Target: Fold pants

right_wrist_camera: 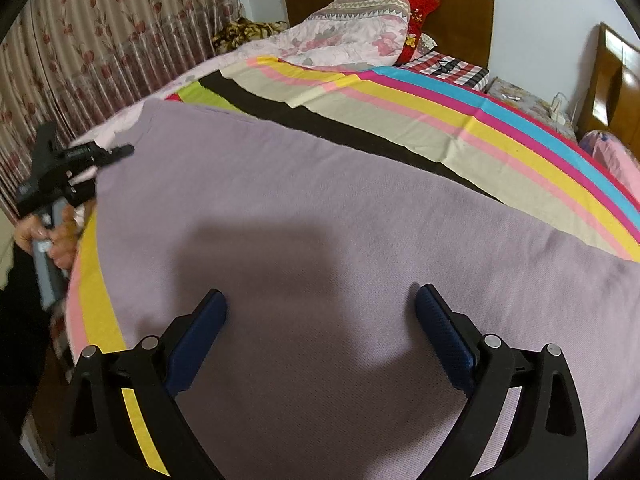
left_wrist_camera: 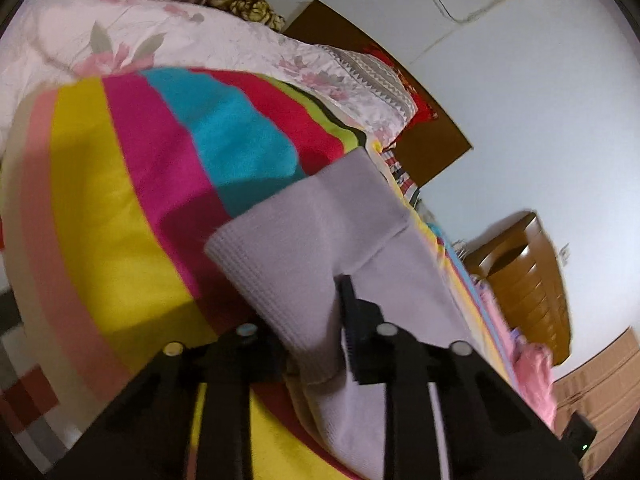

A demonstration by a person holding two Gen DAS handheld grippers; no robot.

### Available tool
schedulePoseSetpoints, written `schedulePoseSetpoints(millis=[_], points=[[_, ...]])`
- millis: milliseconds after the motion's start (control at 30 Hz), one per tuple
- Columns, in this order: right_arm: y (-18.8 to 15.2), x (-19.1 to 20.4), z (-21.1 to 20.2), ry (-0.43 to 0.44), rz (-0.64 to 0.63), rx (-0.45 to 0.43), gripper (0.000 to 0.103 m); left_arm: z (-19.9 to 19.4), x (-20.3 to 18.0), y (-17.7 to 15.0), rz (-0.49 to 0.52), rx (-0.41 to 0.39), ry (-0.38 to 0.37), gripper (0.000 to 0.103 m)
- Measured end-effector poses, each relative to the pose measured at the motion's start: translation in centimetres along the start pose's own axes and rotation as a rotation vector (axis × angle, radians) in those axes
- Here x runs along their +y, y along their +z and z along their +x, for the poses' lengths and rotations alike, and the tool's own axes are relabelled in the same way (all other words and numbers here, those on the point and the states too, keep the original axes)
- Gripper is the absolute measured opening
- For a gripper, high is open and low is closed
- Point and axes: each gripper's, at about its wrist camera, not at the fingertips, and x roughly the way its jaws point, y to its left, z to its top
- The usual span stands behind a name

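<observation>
Black two-finger tongs of the left hand, the left gripper (left_wrist_camera: 320,316), sit lowest in the left wrist view, clenched on a raised fold of the lilac knitted pants (left_wrist_camera: 320,220). One ribbed dark finger (left_wrist_camera: 352,320) presses on top of the cloth, while the other is hidden beneath the fold. From the pinch, the pants' edge lifts off the bed and curls over.

Seen from the right wrist, the right gripper (right_wrist_camera: 320,340) is released: its blue-padded fingers (right_wrist_camera: 440,340) stand wide apart just above the flat lilac cloth, with nothing between them. The pants spread broadly under it and reach toward the near-left side of the bed. There the left gripper (right_wrist_camera: 116,151) shows small at the cloth's edge, held by a person's hand (right_wrist_camera: 52,236).

Beneath the pants lies a striped blanket (left_wrist_camera: 120,200) with bands of yellow, pink, magenta, turquoise, cream and black. Farther off, a crumpled pink floral quilt (right_wrist_camera: 344,36) is heaped before a dark wooden headboard (right_wrist_camera: 460,20), with a red patterned pillow (right_wrist_camera: 420,4) beside it. Pleated floral curtains (right_wrist_camera: 100,40) hang along the left side, and a brown wooden cabinet (left_wrist_camera: 528,280) stands by the white wall.
</observation>
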Motion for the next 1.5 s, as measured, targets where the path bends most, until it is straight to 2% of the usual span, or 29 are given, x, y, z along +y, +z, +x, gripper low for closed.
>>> schedulePoseSetpoints(millis=[100,167,233,300,333,367,433,467,533,567,600,667,700,733,767,800,867,933,967,1033,1067,1100,1167,1200,1267,1400,1500], points=[[0.2,1.1,0.5,-0.059,-0.064,0.024,0.096,-1.7,-2.2,0.7,0.049,-0.024,0.027,0.017],[0.2,0.8,0.6,-0.042,-0.060,0.037,0.097,-2.8,-4.6,1.3,0.090,-0.053,0.030,0.017],[0.1,0.9,0.6,-0.052,-0.065,0.034,0.096,-4.5,-8.4,1.6,0.168,-0.088,0.040,0.017],[0.0,0.8,0.5,-0.051,-0.062,0.030,0.096,-6.2,-13.7,1.1,0.300,-0.120,0.046,0.017],[0.0,0.4,0.3,-0.027,-0.045,0.028,0.096,-7.0,-16.5,0.6,0.366,-0.133,0.037,0.017],[-0.1,-0.3,-0.3,0.015,-0.014,0.009,0.091,-7.8,-19.3,-0.3,0.433,-0.148,0.020,0.017],[-0.8,-2.7,-3.0,0.107,0.107,-0.095,0.088,-9.9,-26.0,-4.1,0.626,-0.184,-0.034,0.017],[-1.4,-4.6,-5.1,0.138,0.199,-0.170,0.091,-10.6,-28.8,-6.7,0.714,-0.182,-0.072,0.017],[-4.1,-10.1,-10.6,0.166,0.417,-0.337,0.091,-10.7,-32.5,-11.3,0.836,-0.148,-0.140,0.017],[-4.9,-11.6,-12.1,0.156,0.458,-0.369,0.091,-10.4,-33.8,-13.9,0.891,-0.120,-0.176,0.017],[-6.6,-14.4,-14.6,0.102,0.520,-0.413,0.091,-9.5,-35.1,-17.4,0.947,-0.065,-0.225,0.018],[-9.1,-17.8,-18.3,-0.007,0.584,-0.463,0.091,-6.8,-36.2,-23.2,1.043,0.075,-0.284,0.028],[-10.9,-19.6,-20.6,-0.066,0.622,-0.486,0.091,-4.9,-36.4,-26.8,1.112,0.154,-0.278,0.044],[-12.3,-20.7,-22.0,-0.100,0.650,-0.497,0.091,-3.6,-36.2,-29.4,1.160,0.198,-0.260,0.049],[-13.6,-21.6,-23.3,-0.128,0.676,-0.506,0.091,-3.0,-36.0,-31.3,1.198,0.226,-0.261,0.049],[-15.0,-22.3,-24.5,-0.149,0.697,-0.504,0.091,-3.3,-35.6,-32.7,1.219,0.227,-0.278,0.051],[-16.7,-22.7,-25.3,-0.150,0.707,-0.474,0.091,-4.8,-34.8,-32.5,1.177,0.178,-0.309,0.069],[-17.9,-22.0,-24.8,-0.113,0.698,-0.425,0.091,-7.1,-32.7,-29.8,1.050,0.090,-0.353,0.095],[-18.1,-21.1,-23.9,-0.082,0.678,-0.385,0.091,-8.1,-31.1,-27.8,0.971,0.051,-0.353,0.099],[-18.0,-19.7,-22.0,-0.029,0.649,-0.322,0.091,-8.5,-29.1,-26.0,0.917,0.022,-0.265,0.101],[-18.0,-18.8,-20.9,0.013,0.639,-0.287,0.090,-8.3,-27.6,-25.1,0.907,0.013,-0.192,0.101],[-17.6,-17.5,-19.2,0.086,0.630,-0.240,0.088,-7.9,-25.9,-24.2,0.905,0.001,-0.087,0.101],[-17.0,-15.5,-17.0,0.172,0.612,-0.165,0.081,-7.5,-23.1,-22.8,0.904,0.001,0.049,0.101],[-16.5,-14.2,-15.6,0.210,0.596,-0.110,0.079,-7.4,-22.0,-22.4,0.900,0.000,0.089,0.101],[-15.7,-12.4,-14.1,0.247,0.565,-0.051,0.077,-7.4,-20.5,-21.8,0.888,-0.004,0.134,0.101],[-14.1,-10.5,-12.7,0.221,0.527,0.009,0.077,-6.7,-18.9,-21.4,0.872,0.001,0.170,0.101],[-12.8,-10.2,-12.1,0.226,0.541,0.044,0.077,-6.5,-18.5,-21.6,0.880,0.011,0.146,0.101]])
